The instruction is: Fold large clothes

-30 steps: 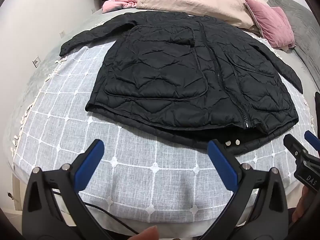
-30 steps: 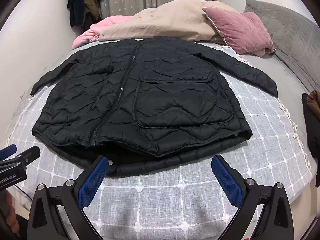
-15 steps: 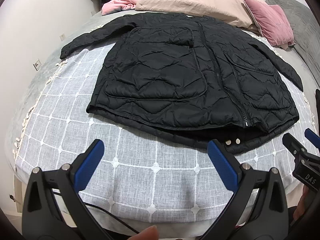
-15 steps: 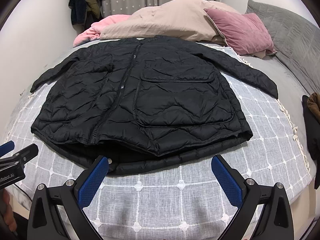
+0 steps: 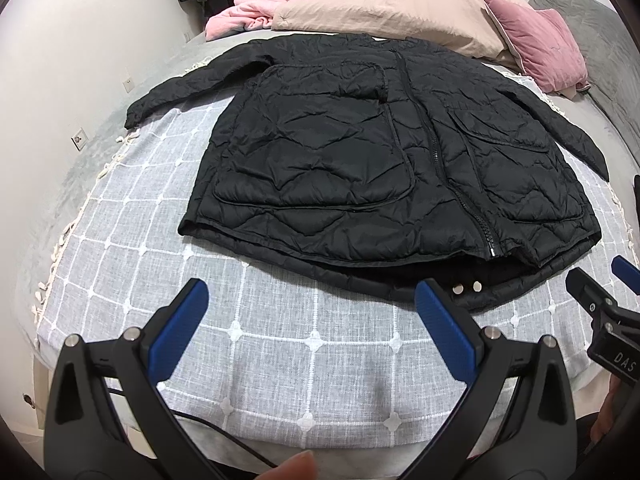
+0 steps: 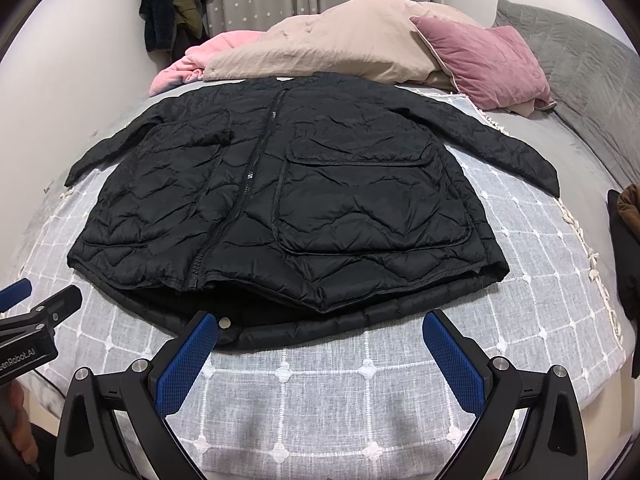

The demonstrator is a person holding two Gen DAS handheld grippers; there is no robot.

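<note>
A black quilted jacket (image 5: 360, 168) lies flat, front up and zipped, on a grey grid-pattern bedspread (image 5: 280, 344), both sleeves spread out. It also fills the right wrist view (image 6: 304, 208). My left gripper (image 5: 312, 300) is open and empty, hovering over the bedspread just short of the hem. My right gripper (image 6: 320, 332) is open and empty, near the hem; its left fingertip (image 6: 200, 336) is close to a snap button. Each gripper shows at the edge of the other's view: the right one (image 5: 600, 300), the left one (image 6: 40, 308).
A beige duvet (image 6: 340, 48), a pink blanket (image 6: 188, 64) and a mauve pillow (image 6: 488, 56) lie beyond the collar. A grey quilt (image 6: 572, 48) lies at far right. Dark clothes (image 6: 172, 4) hang on the wall. A dark garment (image 6: 624, 232) sits at the right edge.
Both grippers have drifted slightly; the jacket sits a little lower and closer in both views. Jaws stay open, and the jacket has not moved.
</note>
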